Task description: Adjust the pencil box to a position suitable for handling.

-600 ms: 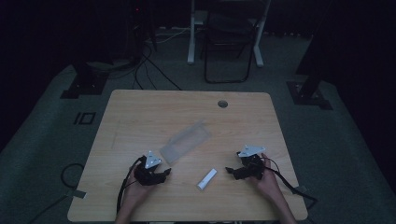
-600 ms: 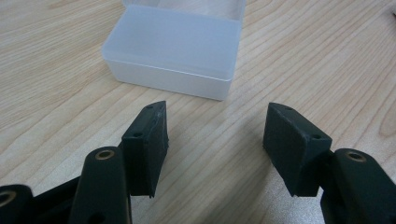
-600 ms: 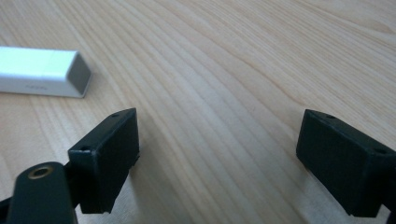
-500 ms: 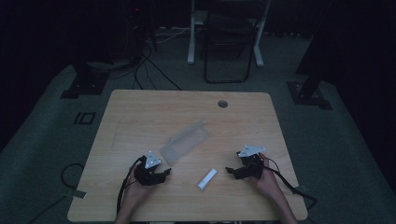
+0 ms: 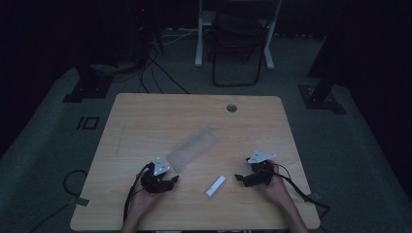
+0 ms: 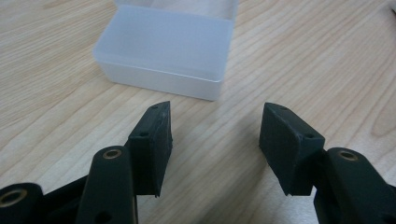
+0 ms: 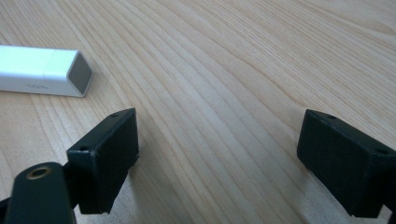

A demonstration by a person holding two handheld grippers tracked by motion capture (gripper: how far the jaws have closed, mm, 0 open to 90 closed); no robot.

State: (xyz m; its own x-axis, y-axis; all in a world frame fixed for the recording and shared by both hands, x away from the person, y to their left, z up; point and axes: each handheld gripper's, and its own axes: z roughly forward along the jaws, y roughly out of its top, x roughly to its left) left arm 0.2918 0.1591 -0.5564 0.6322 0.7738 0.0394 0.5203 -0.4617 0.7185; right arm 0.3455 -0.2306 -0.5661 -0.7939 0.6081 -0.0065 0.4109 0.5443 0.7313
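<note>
Since a moment earlier little had shifted: we kept the left hand-held gripper (image 5: 172,180) and right hand-held gripper (image 5: 239,177) spread, empty, near the box (image 5: 193,147) and stick (image 5: 215,186) on the counter (image 5: 145,116).

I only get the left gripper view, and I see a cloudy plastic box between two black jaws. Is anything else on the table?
Observer: Yes, a small white stick lies near the front edge, between the two grippers.
Operator: Is the other gripper holding it?
Observer: No. The right gripper is open, with the stick off to one side of its jaws.
Operator: Does the table have anything funny on it?
Observer: A round hole near the table's far edge.
</note>
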